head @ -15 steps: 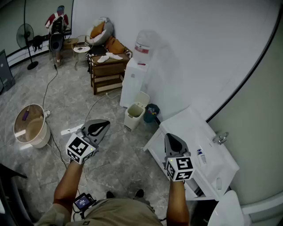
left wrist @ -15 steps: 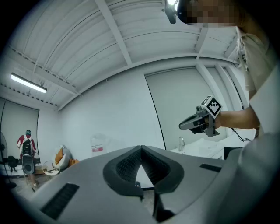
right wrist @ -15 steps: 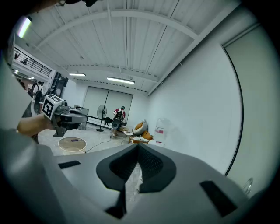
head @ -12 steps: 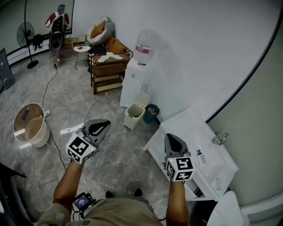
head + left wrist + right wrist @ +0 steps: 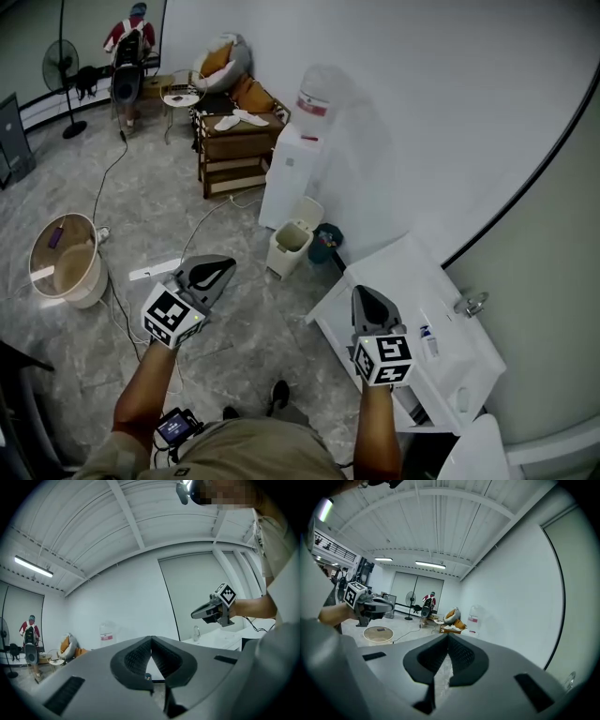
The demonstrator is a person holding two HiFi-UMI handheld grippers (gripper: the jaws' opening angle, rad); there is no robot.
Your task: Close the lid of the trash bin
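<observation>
A small cream trash bin (image 5: pixel 290 246) stands on the floor by the wall, its lid (image 5: pixel 305 211) tipped up and open. My left gripper (image 5: pixel 217 270) is held over the floor, well short of the bin and to its left, jaws shut and empty. My right gripper (image 5: pixel 365 300) hovers at the corner of the white cabinet (image 5: pixel 398 272), also shut with nothing in it. In the left gripper view the jaws (image 5: pixel 151 641) meet at the tip; the right gripper (image 5: pixel 209 611) shows beyond. In the right gripper view the jaws (image 5: pixel 447 638) are closed too.
A water dispenser (image 5: pixel 298 159) stands just behind the bin, a dark round object (image 5: pixel 325 240) beside it. A round tub (image 5: pixel 62 258) sits at the left, a power strip (image 5: pixel 155 272) and cable on the floor. A wooden bench (image 5: pixel 234 145), fan (image 5: pixel 58 66) and a person (image 5: pixel 131 37) are far back.
The view has shifted slightly forward; the bin and dispenser sit a little lower and to the right in the frame. Both grippers keep their pose, still shut.
</observation>
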